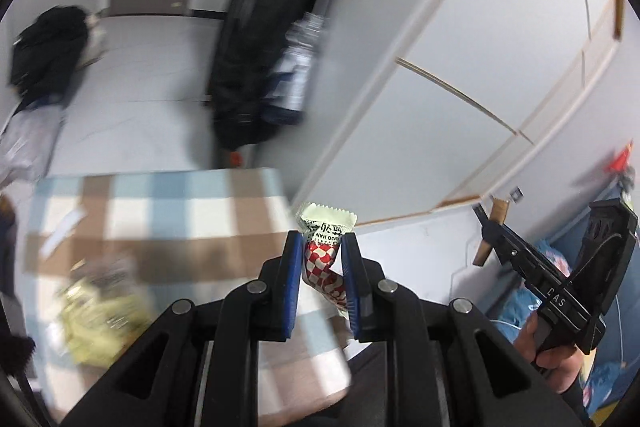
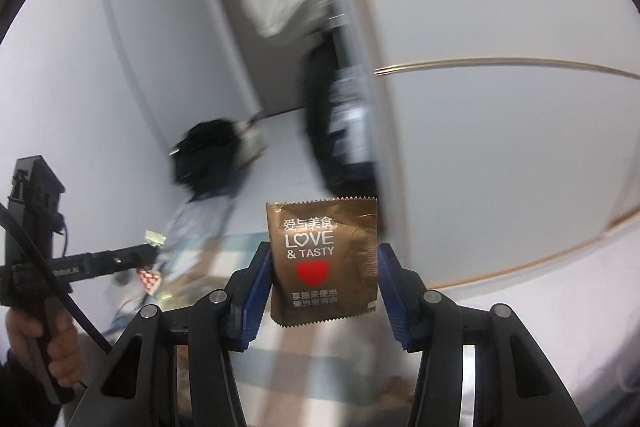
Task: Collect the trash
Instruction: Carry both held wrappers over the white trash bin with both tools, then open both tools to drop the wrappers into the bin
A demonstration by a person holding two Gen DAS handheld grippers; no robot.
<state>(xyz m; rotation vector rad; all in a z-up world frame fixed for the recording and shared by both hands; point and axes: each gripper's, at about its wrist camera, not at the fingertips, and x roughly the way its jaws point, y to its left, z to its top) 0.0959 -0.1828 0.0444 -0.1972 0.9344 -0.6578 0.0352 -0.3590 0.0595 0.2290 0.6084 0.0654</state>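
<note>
My left gripper (image 1: pixel 320 241) is shut on a red-and-white checkered snack wrapper (image 1: pixel 324 261) with a pale green end, held in the air above a checked cloth (image 1: pixel 160 211). My right gripper (image 2: pixel 324 251) is shut on a flat brown "LOVE & TASTY" packet (image 2: pixel 323 259) with a red heart, held edgewise between the blue pads. The right gripper (image 1: pixel 486 223) shows at the right of the left wrist view, holding the brown packet edge-on (image 1: pixel 494 227). The left gripper (image 2: pixel 150 247) shows at the left of the right wrist view with its wrapper (image 2: pixel 150 279).
A crumpled yellow-green wrapper (image 1: pixel 104 311) lies blurred on the checked cloth. A white cabinet (image 1: pixel 460 75) stands on the right. Dark clothes or bags (image 1: pixel 44 47) sit on the pale floor, a dark coat (image 1: pixel 256 67) hangs by the cabinet. Blue plastic bags (image 1: pixel 532 303) lie lower right.
</note>
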